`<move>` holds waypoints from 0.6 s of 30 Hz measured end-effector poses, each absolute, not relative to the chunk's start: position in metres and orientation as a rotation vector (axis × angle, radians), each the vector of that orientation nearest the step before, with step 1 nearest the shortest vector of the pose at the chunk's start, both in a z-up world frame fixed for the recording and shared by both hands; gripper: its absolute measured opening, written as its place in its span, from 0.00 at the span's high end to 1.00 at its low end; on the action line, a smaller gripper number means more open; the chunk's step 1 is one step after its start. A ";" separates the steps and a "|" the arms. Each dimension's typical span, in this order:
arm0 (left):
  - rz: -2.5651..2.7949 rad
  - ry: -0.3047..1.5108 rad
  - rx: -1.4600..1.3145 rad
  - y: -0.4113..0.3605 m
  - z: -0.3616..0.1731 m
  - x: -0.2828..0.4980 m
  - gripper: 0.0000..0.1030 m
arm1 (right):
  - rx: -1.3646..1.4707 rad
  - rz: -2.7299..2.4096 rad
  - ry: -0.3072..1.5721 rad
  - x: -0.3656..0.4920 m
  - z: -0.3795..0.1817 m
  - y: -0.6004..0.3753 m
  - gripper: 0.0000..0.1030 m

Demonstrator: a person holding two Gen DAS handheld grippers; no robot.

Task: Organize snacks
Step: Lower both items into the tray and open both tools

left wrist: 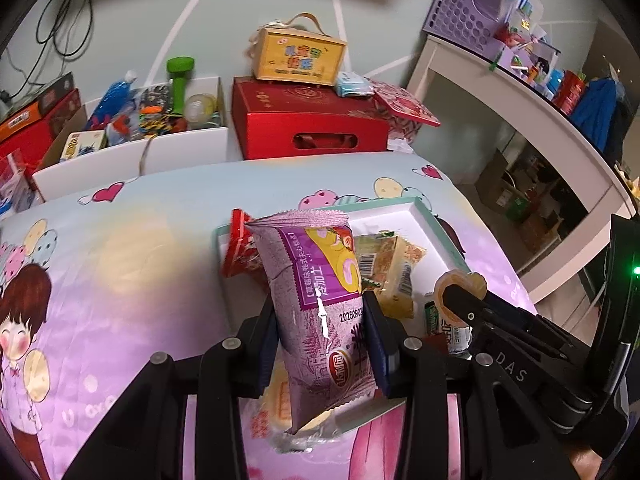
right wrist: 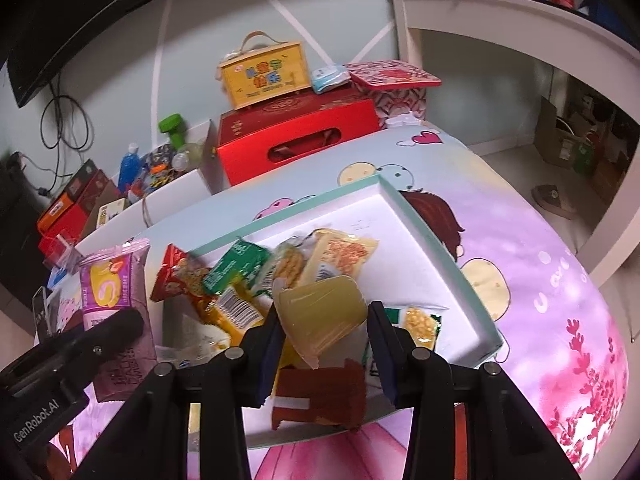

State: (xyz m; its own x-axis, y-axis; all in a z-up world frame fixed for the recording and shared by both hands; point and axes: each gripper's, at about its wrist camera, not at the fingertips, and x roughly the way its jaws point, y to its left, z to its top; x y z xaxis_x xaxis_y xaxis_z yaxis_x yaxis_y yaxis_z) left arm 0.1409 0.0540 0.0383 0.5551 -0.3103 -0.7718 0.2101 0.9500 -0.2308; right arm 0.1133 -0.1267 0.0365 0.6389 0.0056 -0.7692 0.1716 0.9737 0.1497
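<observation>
Both grippers are loaded, so the step in hand looks like carrying snacks to the box. In the left wrist view the left gripper (left wrist: 320, 332) is clamped on a purple cake-roll packet (left wrist: 316, 292), held upright at the centre of the frame, its crimped top in front of the near edge of the white box with a teal rim (left wrist: 424, 210). In the right wrist view the right gripper (right wrist: 322, 344) is closed on a yellow jelly cup (right wrist: 322, 318), tilted, at the lower middle of the frame over the box's near end.

Inside the box, middle of the right wrist view, lie a red packet (right wrist: 176, 276), a green packet (right wrist: 236, 270), a cracker packet (right wrist: 290, 268) and a yellow packet (right wrist: 344, 256), heaped toward the left half; the right half of the box floor shows bare. The next move, I judge, calls for lowering each snack into free floor and opening the gripper there, the jelly cup toward the right and the purple packet kept clear of the heap.

The box sits on a bed with a cartoon-print sheet (right wrist: 540, 280). Beyond it, upper middle, stand a red gift box (right wrist: 296, 136) with a yellow carry box (right wrist: 264, 76) on top, well apart from the work. The two grippers are close together and could bump over the box.
</observation>
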 end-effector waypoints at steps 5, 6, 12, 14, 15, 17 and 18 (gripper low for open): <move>-0.328 0.937 -0.103 0.042 0.034 0.150 0.60 | 0.232 -0.094 0.902 0.123 0.026 -0.133 0.58; -0.335 0.943 -0.101 0.039 0.032 0.153 0.60 | 0.234 -0.095 0.907 0.124 0.024 -0.133 0.58; -0.349 0.973 -0.086 0.025 0.019 0.162 0.60 | 0.227 -0.099 0.926 0.134 0.018 -0.134 0.57; -0.354 0.979 -0.079 0.021 0.016 0.165 0.60 | 0.226 -0.101 0.930 0.136 0.017 -0.136 0.57; -0.357 0.982 -0.073 0.018 0.014 0.167 0.60 | 0.225 -0.104 0.932 0.136 0.016 -0.136 0.57; -0.359 0.985 -0.063 0.014 0.012 0.169 0.60 | 0.222 -0.114 0.936 0.137 0.015 -0.138 0.57; -0.361 0.986 -0.060 0.013 0.011 0.170 0.60 | 0.221 -0.117 0.938 0.138 0.014 -0.138 0.57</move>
State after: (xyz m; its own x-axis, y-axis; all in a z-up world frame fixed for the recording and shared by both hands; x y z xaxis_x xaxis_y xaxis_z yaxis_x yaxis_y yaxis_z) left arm 0.1697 0.0128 0.0106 0.4976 -0.3248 -0.8043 0.2711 0.9390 -0.2115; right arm 0.1376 -0.1384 0.0142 0.5873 -0.0033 -0.8094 0.1952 0.9711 0.1377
